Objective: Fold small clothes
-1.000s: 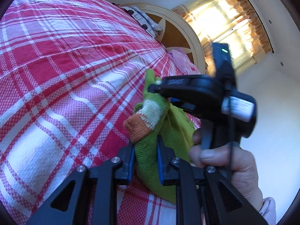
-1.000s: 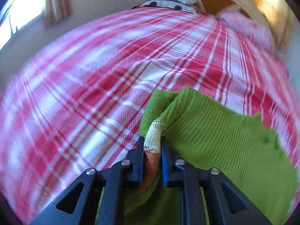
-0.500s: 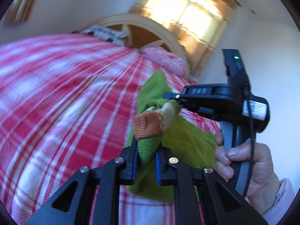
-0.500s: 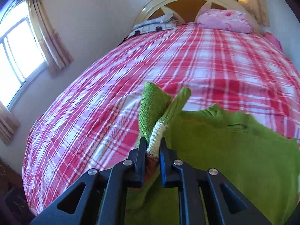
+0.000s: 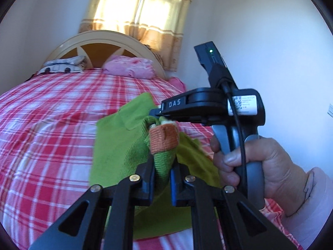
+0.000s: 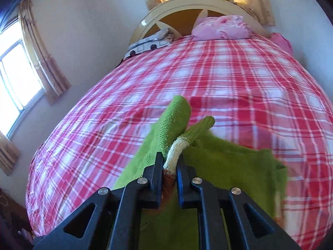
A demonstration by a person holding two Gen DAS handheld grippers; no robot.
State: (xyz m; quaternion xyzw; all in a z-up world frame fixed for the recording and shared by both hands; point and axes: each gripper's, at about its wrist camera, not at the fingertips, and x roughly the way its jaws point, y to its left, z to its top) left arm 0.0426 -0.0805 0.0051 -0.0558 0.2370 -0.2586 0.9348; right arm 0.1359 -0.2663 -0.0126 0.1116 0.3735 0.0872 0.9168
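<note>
The left claw (image 5: pixel 162 175) is clamped on the green knitted garment (image 5: pixel 116 145) near its orange cuff (image 5: pixel 164 137). The right claw (image 6: pixel 169 171) grips the cream-and-orange cuff band. The garment hangs lifted above the red plaid bed (image 6: pixel 229 79).

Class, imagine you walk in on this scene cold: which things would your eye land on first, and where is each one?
First, the bright green knitted garment with its orange and cream cuffs, pinched by both the left gripper and the right gripper above the bed. Next, the red and white checked bedspread filling the view. Last, the pink pillow against the arched headboard.
</note>
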